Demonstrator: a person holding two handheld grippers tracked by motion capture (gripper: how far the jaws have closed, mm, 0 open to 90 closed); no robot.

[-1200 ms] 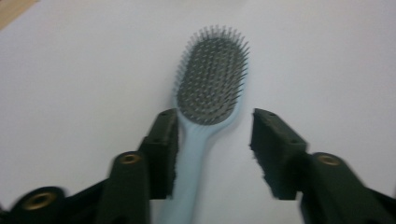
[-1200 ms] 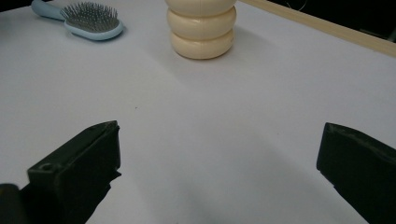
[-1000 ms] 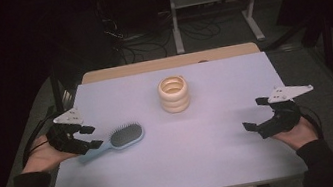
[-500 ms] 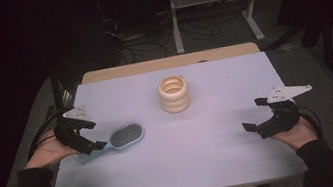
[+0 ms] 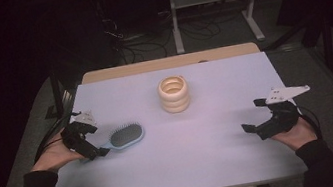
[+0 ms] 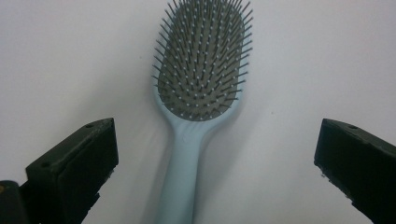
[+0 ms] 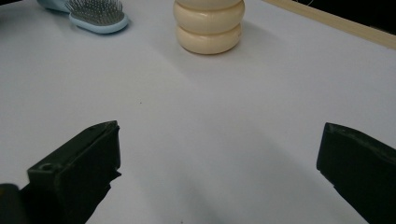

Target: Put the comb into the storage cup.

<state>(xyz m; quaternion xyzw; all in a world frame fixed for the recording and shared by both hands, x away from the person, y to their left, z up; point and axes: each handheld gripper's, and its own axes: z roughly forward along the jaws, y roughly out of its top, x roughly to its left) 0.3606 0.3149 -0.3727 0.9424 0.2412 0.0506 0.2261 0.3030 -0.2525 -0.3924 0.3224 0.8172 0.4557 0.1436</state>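
The bench (image 5: 190, 160) is covered by a pale lilac sheet, clean and matt; a wooden edge is seen at its far side, and a dark room with cables and a metal frame lies beyond. The left gripper (image 5: 93, 146) is held low over the bench, its jaws having just been opening and now standing wide apart. The hairbrush (image 6: 198, 93), light blue with grey bristles facing up, lies flat between those jaws, its handle nearest, untouched. A cream ringed holder (image 5: 174, 94) stands farther off. The right gripper (image 5: 254, 116) is spread apart, well clear of the hairbrush.
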